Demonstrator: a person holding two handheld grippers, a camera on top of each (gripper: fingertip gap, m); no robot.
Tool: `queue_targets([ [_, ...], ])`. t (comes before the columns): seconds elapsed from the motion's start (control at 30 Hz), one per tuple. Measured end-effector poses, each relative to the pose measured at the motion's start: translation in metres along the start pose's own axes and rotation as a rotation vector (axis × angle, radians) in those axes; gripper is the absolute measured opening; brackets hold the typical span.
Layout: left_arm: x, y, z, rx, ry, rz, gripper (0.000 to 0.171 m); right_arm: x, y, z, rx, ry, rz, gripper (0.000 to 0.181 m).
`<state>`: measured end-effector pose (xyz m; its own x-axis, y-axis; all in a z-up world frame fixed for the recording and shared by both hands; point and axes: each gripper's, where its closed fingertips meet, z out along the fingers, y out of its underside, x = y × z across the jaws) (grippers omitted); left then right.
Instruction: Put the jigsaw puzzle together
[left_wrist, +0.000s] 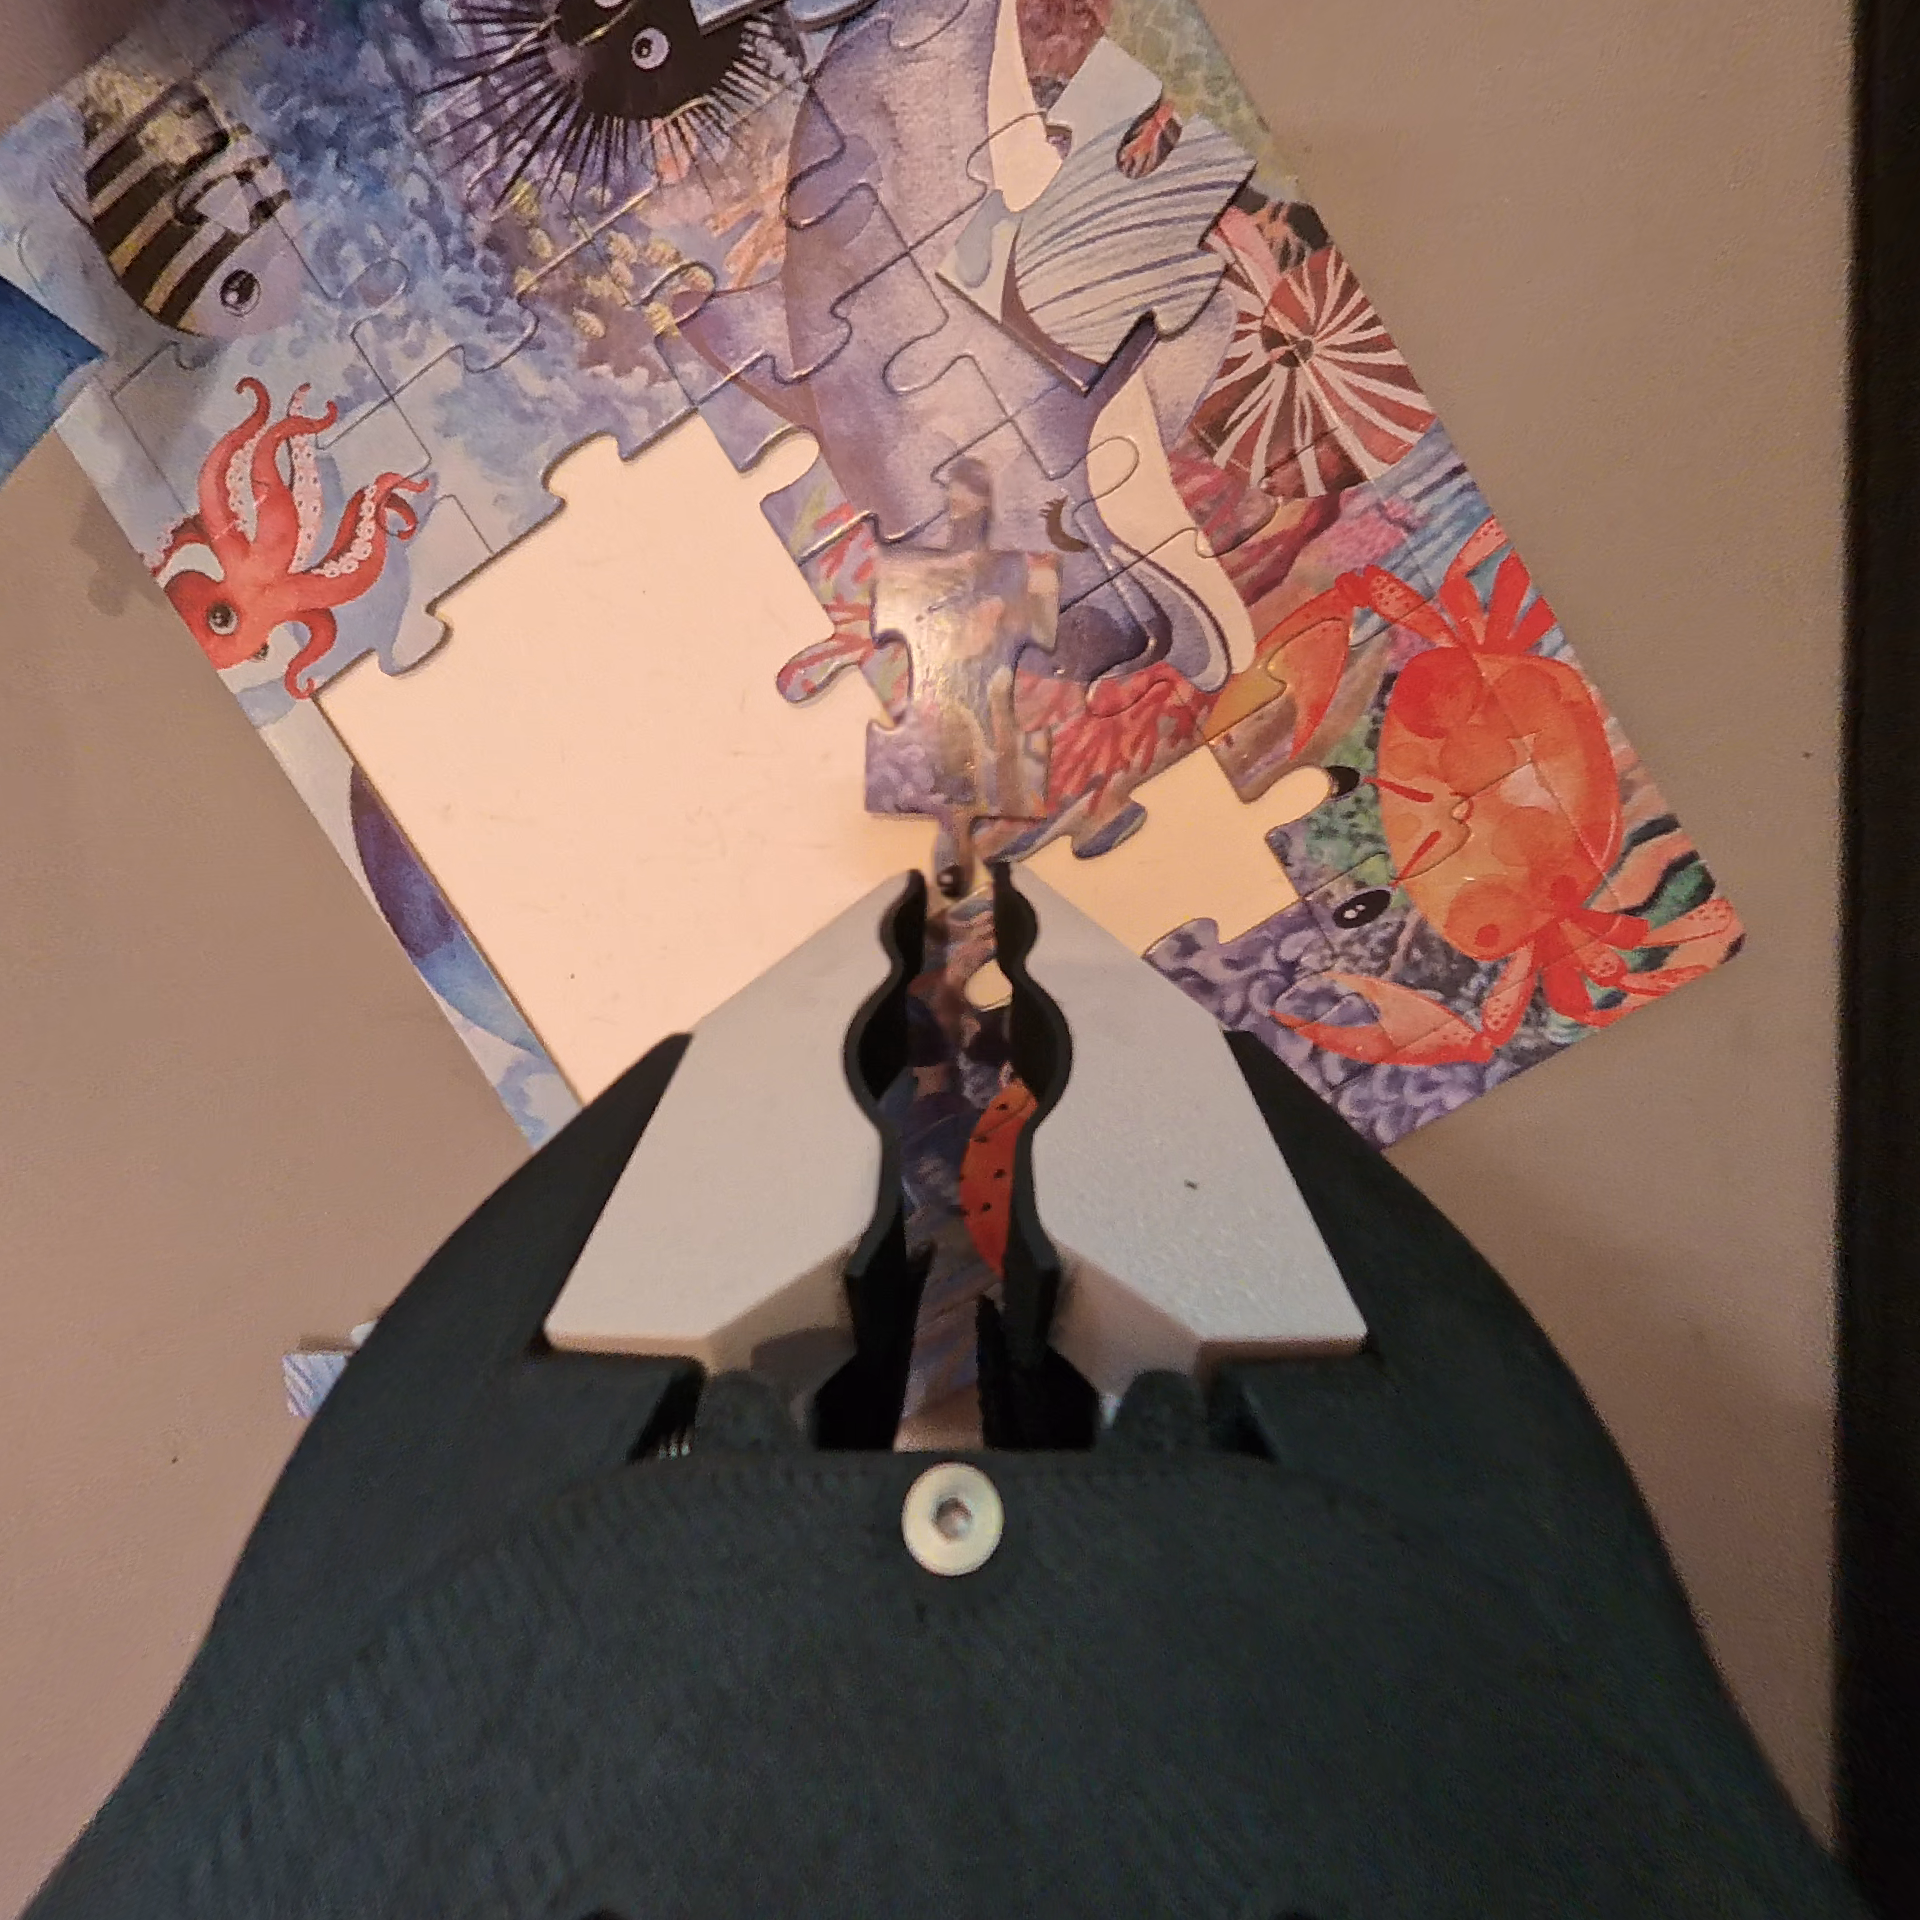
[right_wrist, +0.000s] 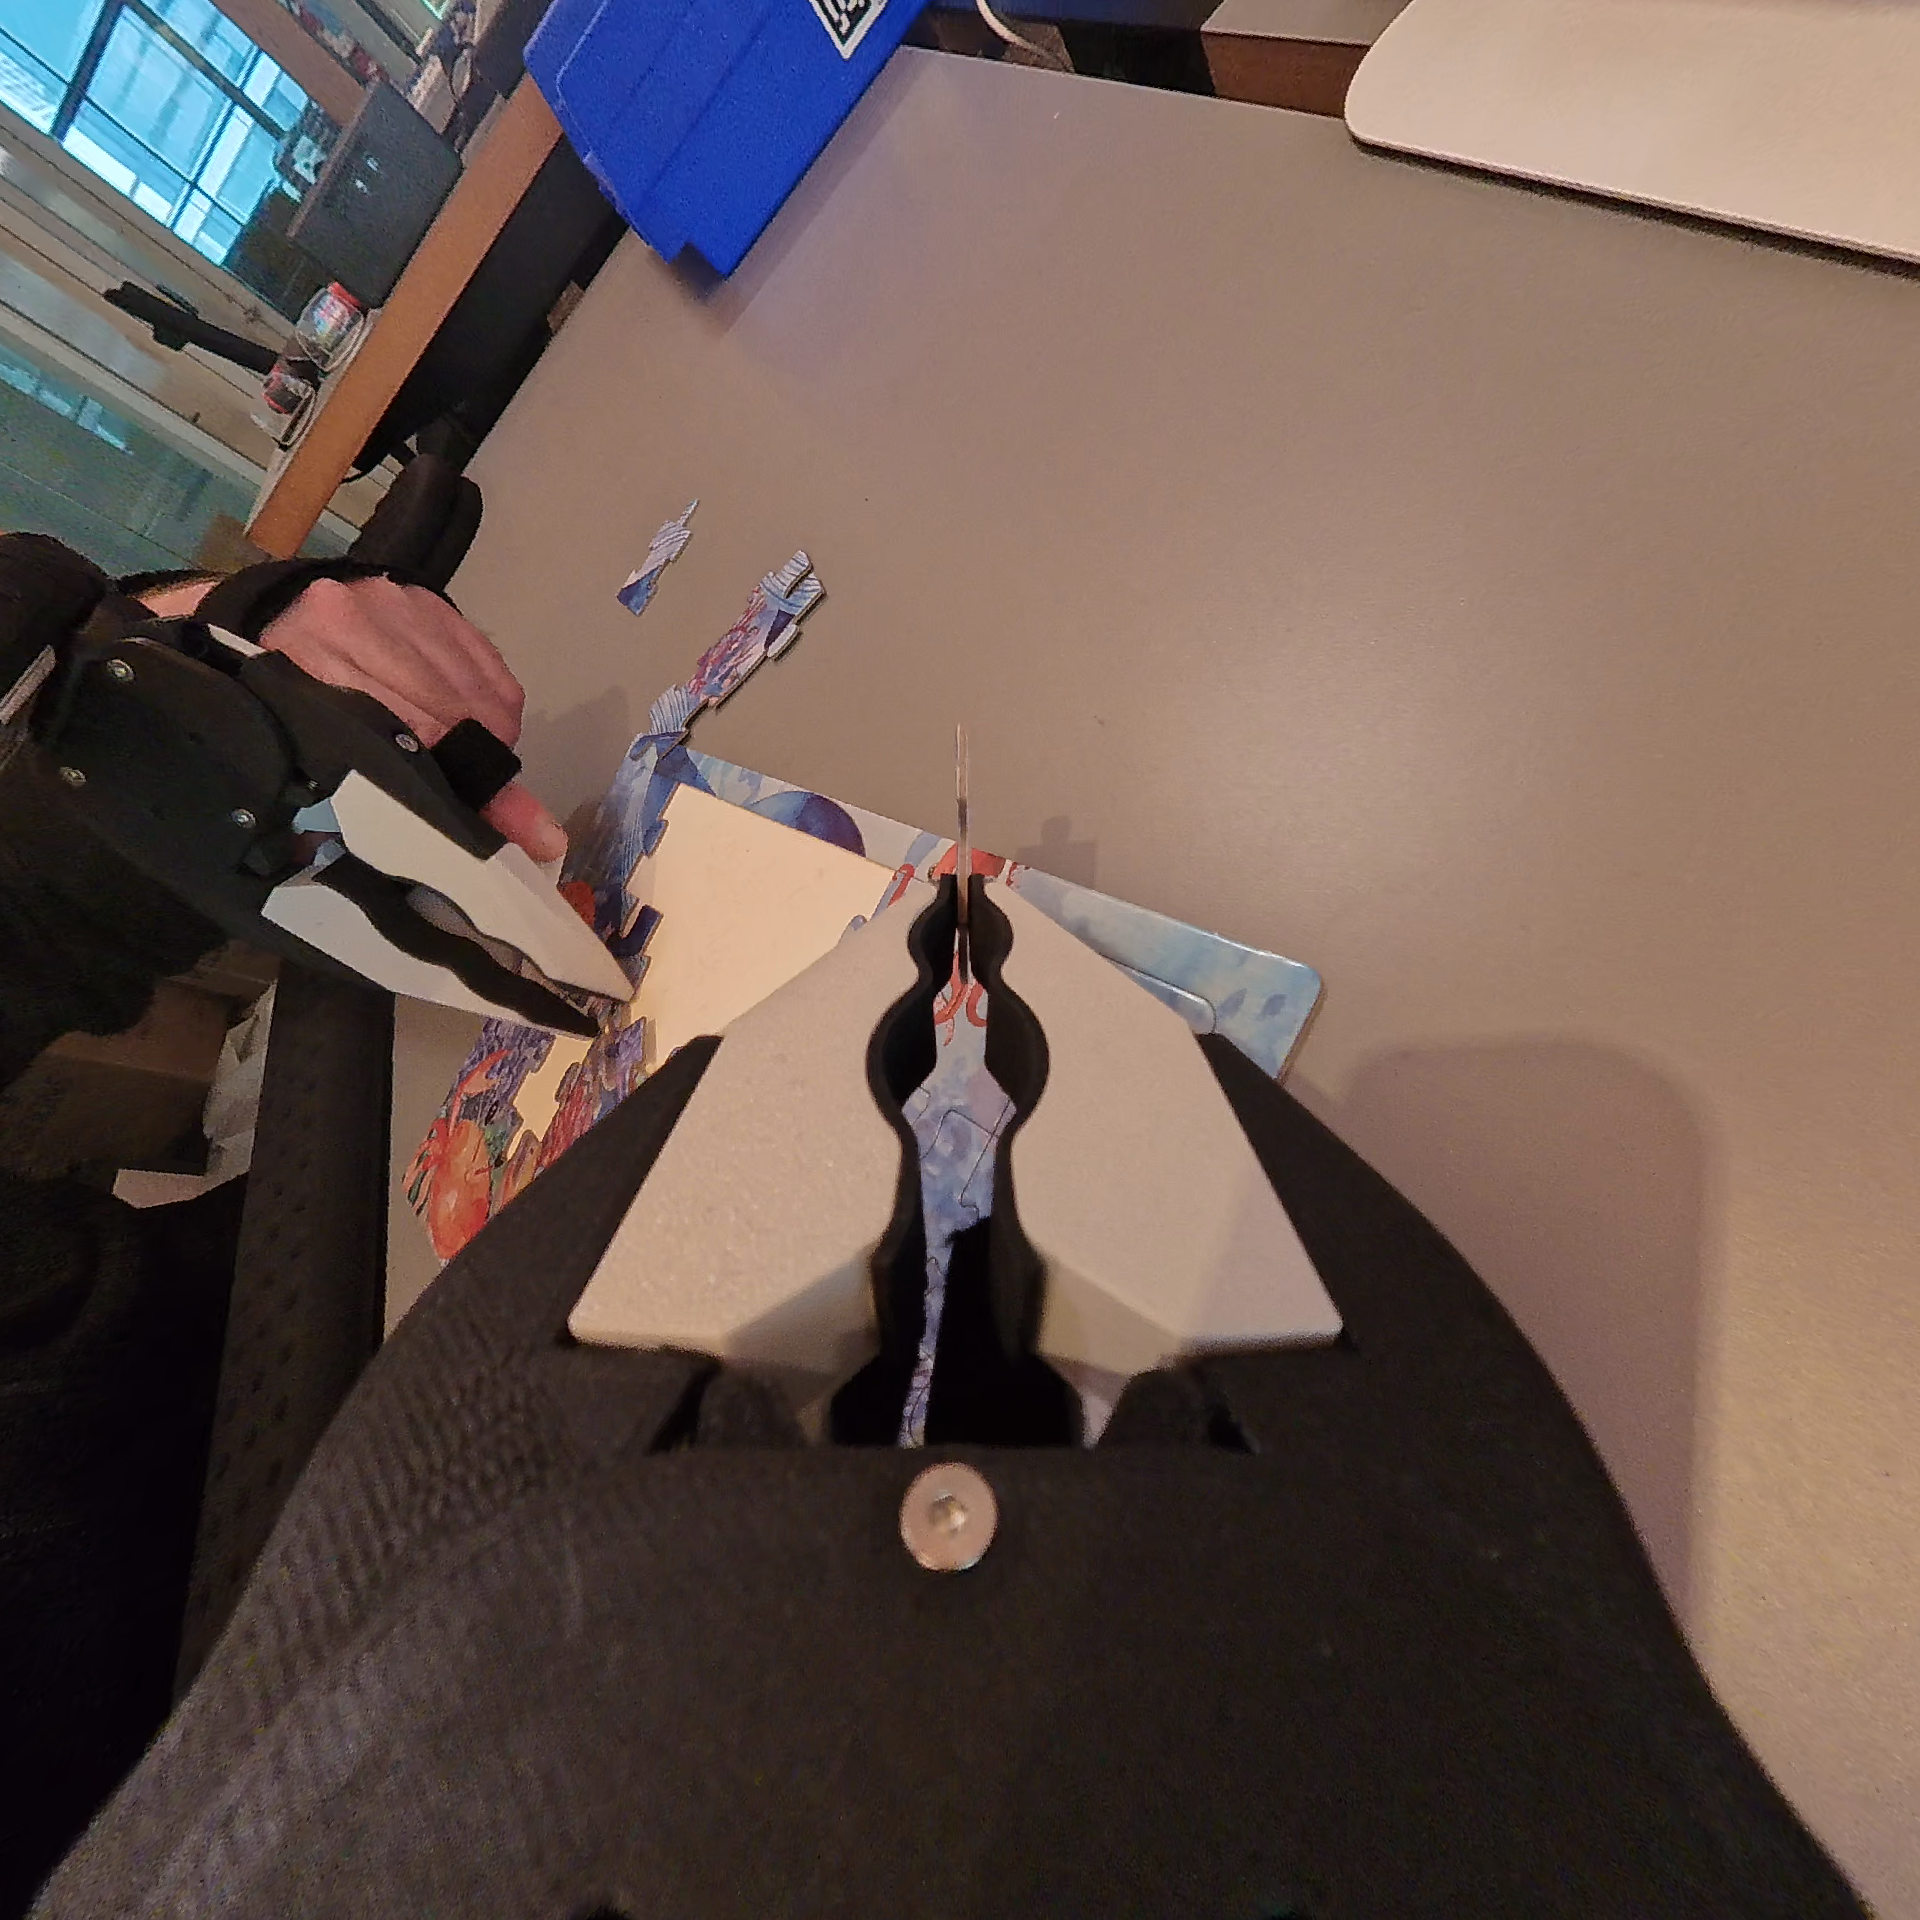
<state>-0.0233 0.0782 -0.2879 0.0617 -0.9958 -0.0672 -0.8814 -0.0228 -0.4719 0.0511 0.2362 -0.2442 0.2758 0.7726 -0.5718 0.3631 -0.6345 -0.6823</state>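
Nearest in the left wrist view, the left tongs (left_wrist: 961, 883) are closed almost tip to tip on a puzzle piece (left_wrist: 961, 691) held edge-on; its print is smeared by glare, and its lower part is hidden in the narrow slot between the white fingers (left_wrist: 790, 1122). The piece hangs over the lower edge of the jigsaw puzzle (left_wrist: 644, 343), which lies flat on the beige worktop (left_wrist: 208, 1091). A large bare gap (left_wrist: 613, 665) and a smaller one beside the orange crab (left_wrist: 1496, 800) show the pale backing. Farther up, a red octopus (left_wrist: 270, 540), a striped fish and a spiny black urchin are printed; the top of the puzzle is cut off by the frame.

In the right wrist view, the right tongs (right_wrist: 961, 899) pinch a second piece (right_wrist: 962, 821) upright, seen only as a thin sliver. Beyond, the puzzle's blue corner (right_wrist: 1226, 977) rests on the grey worktop. To the left, a person's hand (right_wrist: 405, 649) works the other tongs at the puzzle. Loose pieces (right_wrist: 748, 634) lie farther back, near a blue bin (right_wrist: 707, 114), partly cropped.
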Motion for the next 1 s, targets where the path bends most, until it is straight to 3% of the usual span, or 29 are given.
queue_targets([
  [0.47,0.002,-0.002,0.001,-0.003,0.011,0.033,0.005,0.0,0.0,0.0,-0.003,0.0,-0.002,0.0],
  [0.67,-0.011,-0.006,-0.017,-0.023,0.022,0.082,0.005,-0.001,0.0,0.001,-0.005,-0.001,-0.004,0.0],
  [0.8,-0.015,-0.015,-0.035,-0.052,0.041,0.186,0.005,-0.001,0.0,0.001,-0.005,0.0,-0.006,0.0],
  [1.0,0.013,-0.013,-0.044,-0.143,0.143,0.402,0.005,0.001,0.001,0.0,-0.003,0.002,-0.003,0.0],
])
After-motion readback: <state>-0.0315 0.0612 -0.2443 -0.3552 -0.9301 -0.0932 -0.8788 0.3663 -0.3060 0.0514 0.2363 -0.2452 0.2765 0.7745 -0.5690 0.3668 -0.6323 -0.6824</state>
